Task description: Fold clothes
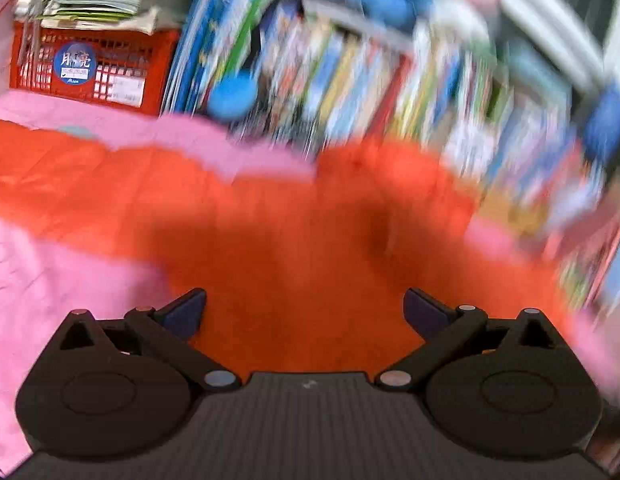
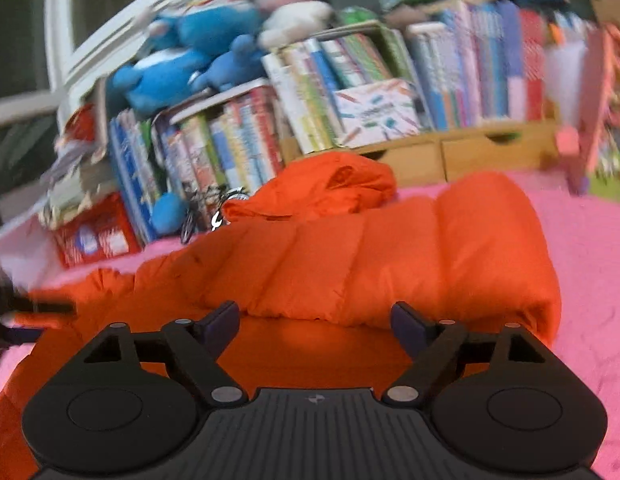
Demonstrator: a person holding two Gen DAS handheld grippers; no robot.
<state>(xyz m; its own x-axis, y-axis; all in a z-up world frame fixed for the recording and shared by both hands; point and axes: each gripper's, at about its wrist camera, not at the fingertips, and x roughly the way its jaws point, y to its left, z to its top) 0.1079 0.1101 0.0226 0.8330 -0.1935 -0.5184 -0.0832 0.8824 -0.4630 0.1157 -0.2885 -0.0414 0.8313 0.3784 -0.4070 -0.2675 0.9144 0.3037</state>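
Note:
An orange puffer jacket [image 2: 390, 248] lies on a pink sheet [image 2: 590, 248], its quilted body doubled over into a thick roll and its hood [image 2: 334, 184] bunched behind. My right gripper [image 2: 316, 320] hovers just in front of that roll, open, with nothing between the pads. In the blurred left wrist view the same orange jacket [image 1: 269, 220] spreads across the pink sheet [image 1: 61, 280]. My left gripper [image 1: 303, 308] hangs over the orange fabric with its fingers wide apart, open and empty.
Rows of books [image 2: 237, 148] and blue and pink plush toys [image 2: 181, 64] line the back of the sheet. A red plastic crate [image 1: 93, 68] with stacked papers on top stands at the left. Wooden drawers [image 2: 490, 152] sit behind the jacket. A dark object [image 2: 13, 316] pokes in at the left edge.

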